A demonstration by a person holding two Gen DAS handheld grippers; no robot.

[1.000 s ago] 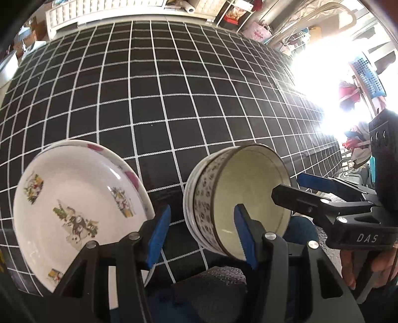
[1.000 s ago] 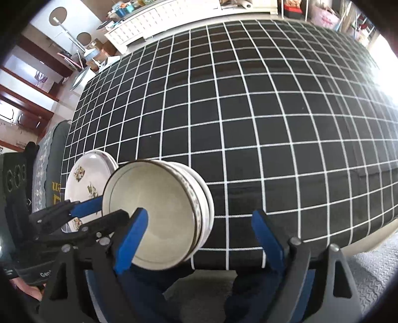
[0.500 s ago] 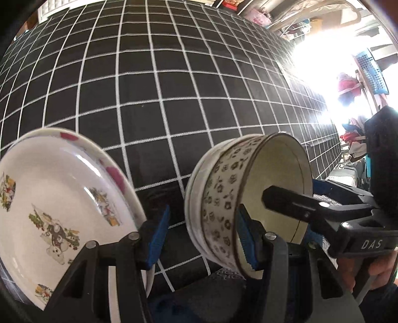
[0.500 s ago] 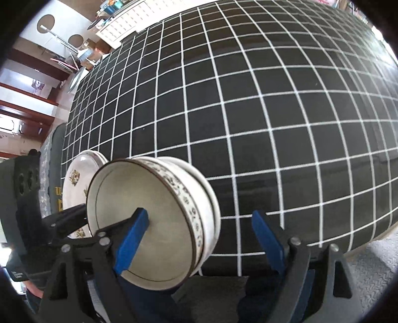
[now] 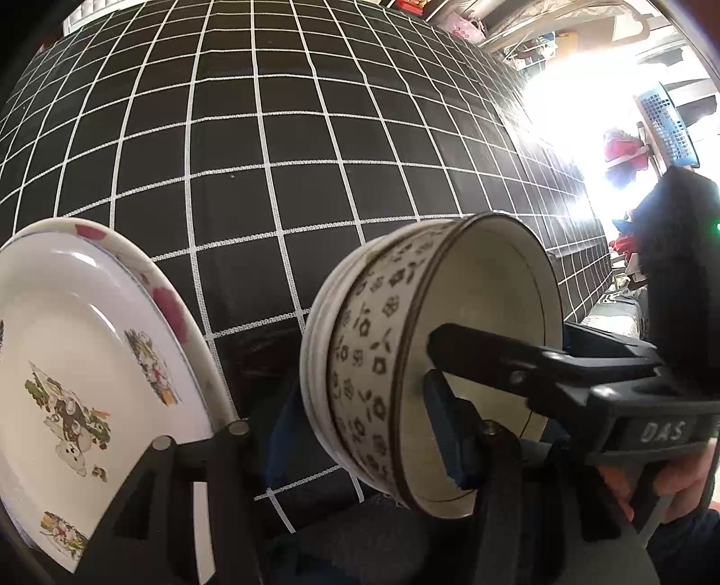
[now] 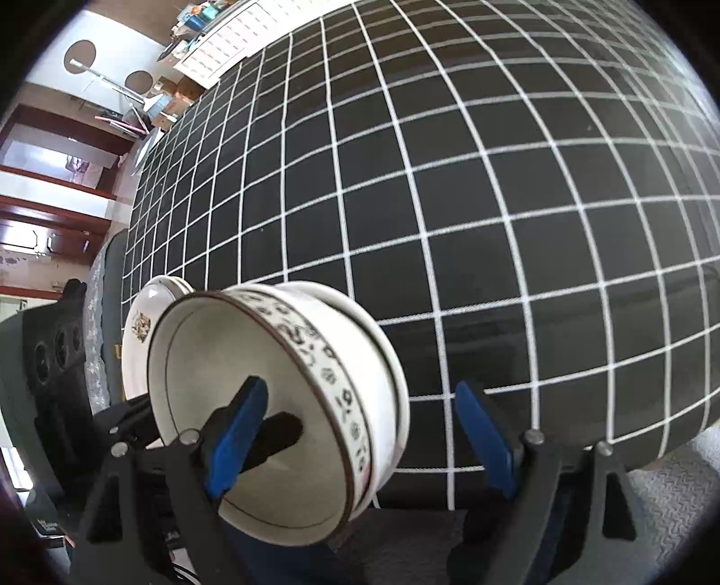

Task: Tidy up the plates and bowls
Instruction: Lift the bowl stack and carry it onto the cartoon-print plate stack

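A stack of bowls (image 5: pixel 373 360) (image 6: pixel 342 382) stands near the table's front edge; the top one has a brown rim and a dark flower band. My left gripper (image 5: pixel 355 396) is open astride the stack's left wall, with one blue pad (image 5: pixel 443 427) inside the top bowl. My right gripper (image 6: pixel 360 389) is open wide astride the right wall: its left pad (image 6: pixel 238 432) is inside, its right pad (image 6: pixel 486 441) clear of the bowls. Left of the bowls lies a stack of white plates (image 5: pixel 81 373) (image 6: pixel 139 324) with cartoon prints.
The black cloth with a white grid (image 5: pixel 279 135) covers the table, and its front edge (image 6: pixel 517 468) drops to a grey floor mat (image 6: pixel 666 486). A hand (image 5: pixel 675 486) holds the right gripper. A white cabinet (image 6: pixel 225 40) stands beyond the far edge.
Both grippers have sunk toward the bowls, which now loom larger. The left gripper's right pad, outside the rim before, is now inside the top bowl. The jaws' widths look unchanged.
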